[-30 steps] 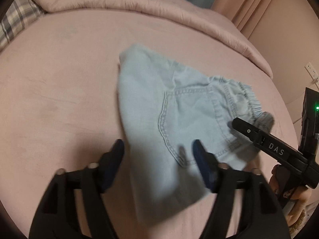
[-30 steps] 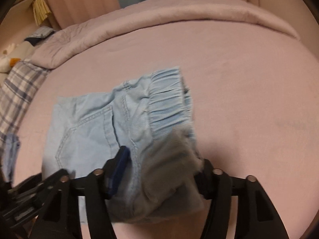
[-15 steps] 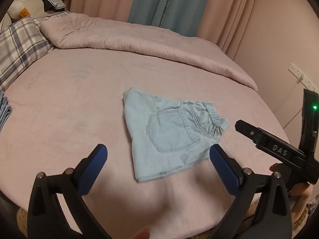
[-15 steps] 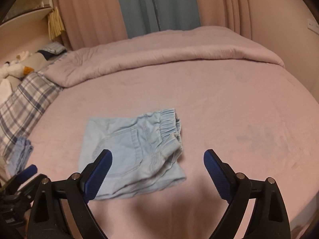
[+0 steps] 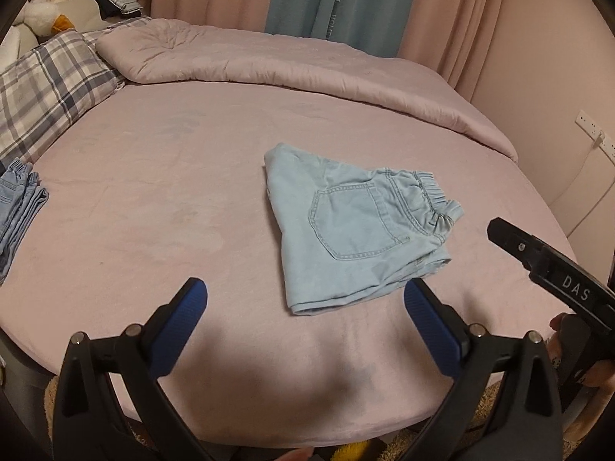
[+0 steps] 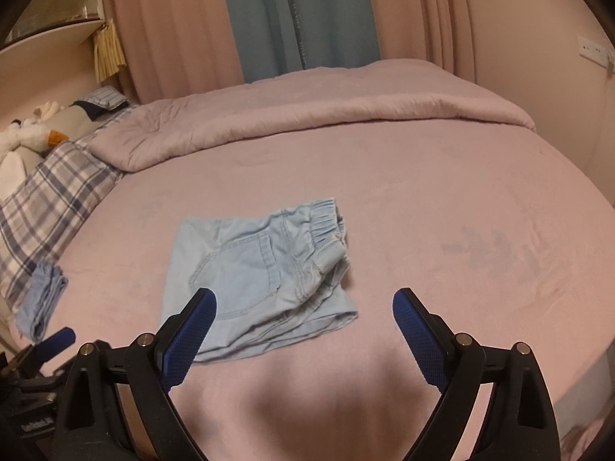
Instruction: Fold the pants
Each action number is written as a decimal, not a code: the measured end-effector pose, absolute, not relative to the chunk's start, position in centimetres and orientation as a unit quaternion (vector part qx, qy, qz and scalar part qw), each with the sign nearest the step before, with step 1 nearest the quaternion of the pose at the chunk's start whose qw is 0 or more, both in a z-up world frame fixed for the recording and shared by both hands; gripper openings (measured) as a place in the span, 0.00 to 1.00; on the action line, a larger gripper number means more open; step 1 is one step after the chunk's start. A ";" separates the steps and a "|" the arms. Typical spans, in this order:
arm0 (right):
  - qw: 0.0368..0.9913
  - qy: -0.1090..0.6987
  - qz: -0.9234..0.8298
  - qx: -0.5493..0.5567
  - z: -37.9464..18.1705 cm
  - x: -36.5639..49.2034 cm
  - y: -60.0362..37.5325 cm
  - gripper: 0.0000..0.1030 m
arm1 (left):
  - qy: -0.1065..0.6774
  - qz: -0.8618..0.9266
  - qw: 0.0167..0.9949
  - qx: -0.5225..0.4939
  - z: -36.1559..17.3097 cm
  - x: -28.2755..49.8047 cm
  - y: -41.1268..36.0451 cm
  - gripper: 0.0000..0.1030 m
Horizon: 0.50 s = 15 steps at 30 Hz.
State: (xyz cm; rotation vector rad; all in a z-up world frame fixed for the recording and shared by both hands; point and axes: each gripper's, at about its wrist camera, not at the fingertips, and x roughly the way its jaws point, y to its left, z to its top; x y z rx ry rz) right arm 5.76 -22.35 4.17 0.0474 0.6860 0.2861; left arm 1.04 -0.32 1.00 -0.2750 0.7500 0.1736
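Note:
Light blue denim pants (image 5: 353, 226) lie folded into a small bundle on the pink bed, back pocket up, elastic waistband at the right. They also show in the right wrist view (image 6: 257, 280). My left gripper (image 5: 303, 296) is open and empty, held above the bed's near edge, just short of the bundle. My right gripper (image 6: 303, 307) is open and empty, near the bundle's front edge. The right gripper's black body (image 5: 553, 276) shows at the right of the left wrist view.
A second folded pile of blue denim (image 5: 17, 207) lies at the bed's left edge, also in the right wrist view (image 6: 44, 299). A plaid pillow (image 5: 50, 88), a rolled pink duvet (image 5: 292, 65) and a plush toy (image 5: 46, 11) are at the back. Curtains and a wall stand behind.
Both grippers have let go of the pants, opened wide and pulled back and up from the bed. The pants now lie folded and still.

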 end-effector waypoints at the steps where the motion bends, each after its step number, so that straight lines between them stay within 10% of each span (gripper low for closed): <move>1: 0.932 0.333 0.140 0.021 4.1 5.5 -22.2 0.90 | 0.365 0.084 0.917 -0.135 1.0 1.0 -0.4 1.00; 15: 0.938 0.324 0.121 0.001 4.1 4.8 -21.3 0.90 | 0.351 0.088 0.920 -0.149 1.3 0.7 -0.5 1.00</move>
